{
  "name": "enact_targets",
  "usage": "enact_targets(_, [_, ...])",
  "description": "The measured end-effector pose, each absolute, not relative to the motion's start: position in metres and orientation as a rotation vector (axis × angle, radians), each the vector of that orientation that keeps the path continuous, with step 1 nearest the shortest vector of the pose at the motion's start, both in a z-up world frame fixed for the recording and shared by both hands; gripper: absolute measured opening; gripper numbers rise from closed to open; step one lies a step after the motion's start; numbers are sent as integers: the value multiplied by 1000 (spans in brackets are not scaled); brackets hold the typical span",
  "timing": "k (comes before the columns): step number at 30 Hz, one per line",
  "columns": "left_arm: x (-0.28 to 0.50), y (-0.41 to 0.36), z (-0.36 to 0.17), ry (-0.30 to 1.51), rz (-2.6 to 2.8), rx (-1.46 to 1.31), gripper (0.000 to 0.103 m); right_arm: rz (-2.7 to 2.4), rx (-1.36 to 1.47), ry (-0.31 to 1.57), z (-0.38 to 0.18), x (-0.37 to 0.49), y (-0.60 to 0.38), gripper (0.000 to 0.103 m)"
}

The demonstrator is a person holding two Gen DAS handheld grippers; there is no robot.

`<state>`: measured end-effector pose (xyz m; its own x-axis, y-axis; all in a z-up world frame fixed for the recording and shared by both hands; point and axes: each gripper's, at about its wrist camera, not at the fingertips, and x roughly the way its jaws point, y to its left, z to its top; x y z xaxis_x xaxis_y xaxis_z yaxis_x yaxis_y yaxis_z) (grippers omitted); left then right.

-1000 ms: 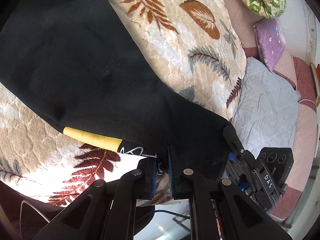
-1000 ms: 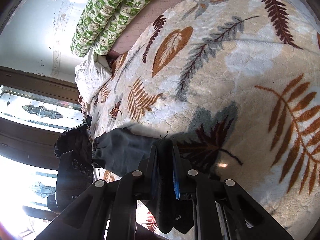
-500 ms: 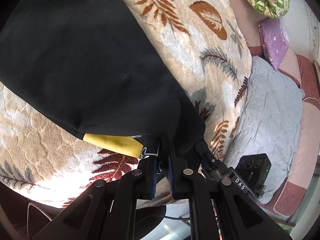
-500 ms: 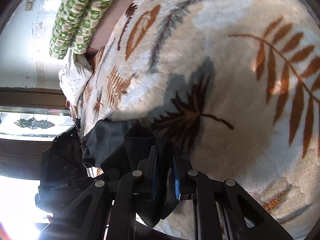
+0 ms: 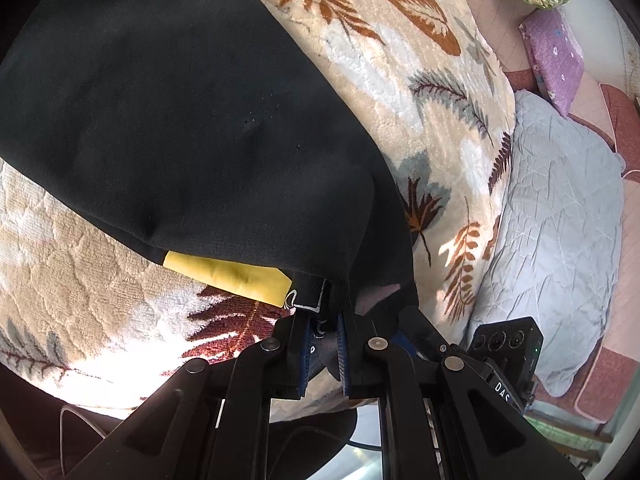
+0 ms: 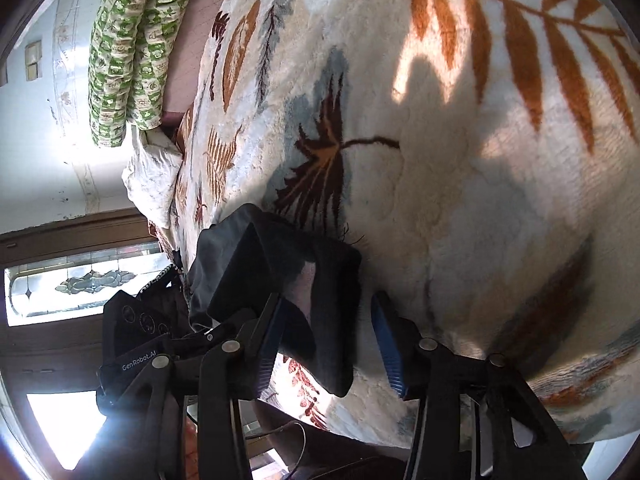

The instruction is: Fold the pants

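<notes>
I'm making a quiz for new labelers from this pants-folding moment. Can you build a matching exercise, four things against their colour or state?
Things:
1. pants
2. left tool
3. right tool
4. patch at the pants' edge

Colour or state:
A. yellow
B. jaws apart and opening, cloth hanging loose between them
C. black, spread over the leaf-print blanket
D. shut on a pinch of cloth

Pairs: 1-C, 2-D, 3-B, 4-A
</notes>
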<state>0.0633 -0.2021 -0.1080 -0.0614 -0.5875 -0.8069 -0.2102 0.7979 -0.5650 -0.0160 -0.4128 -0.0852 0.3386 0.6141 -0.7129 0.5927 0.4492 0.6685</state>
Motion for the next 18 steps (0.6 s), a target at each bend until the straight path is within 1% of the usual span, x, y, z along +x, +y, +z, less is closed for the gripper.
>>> enact_targets(2, [63, -201, -110, 1639, -343, -650, 10, 20, 1228, 1305, -90, -11, -405, 63])
enact_targets(4, [64, -200, -111, 1641, -337, -661, 10, 15, 1230, 1277, -90, -7, -401, 63])
enact_targets(5, [64, -200, -110, 1640, -335, -662, 10, 14, 1225, 1257, -90, -7, -400, 54])
enact_targets(6, [63, -199, -110, 1637, -333, -662, 10, 27, 1212, 1242, -89, -6, -399, 42])
enact_targets(7, [63, -199, -109, 1635, -330, -660, 10, 47, 1191, 1241, -90, -5, -398, 25])
enact_targets(9, [62, -201, -110, 1636, -327, -657, 11, 50, 1179, 1234, -91, -6, -400, 22])
enact_targets(10, [61, -204, -111, 1640, -323, -659, 11, 50, 1175, 1230, -91, -7, -403, 17])
enact_targets(11, [61, -209, -112, 1649, -326, -661, 11, 46, 1165, 1226, -89, -7, -407, 15])
enact_targets(14, [58, -232, -120, 1671, -345, -660, 13, 26, 1111, 1203, -75, 0, -428, 13])
enact_targets(16, [53, -248, -124, 1669, -338, -617, 19, 8, 1059, 1203, -65, 12, -441, 13])
enact_targets(18, [45, -259, -129, 1687, -342, -605, 30, -20, 978, 1236, -63, 23, -450, 14])
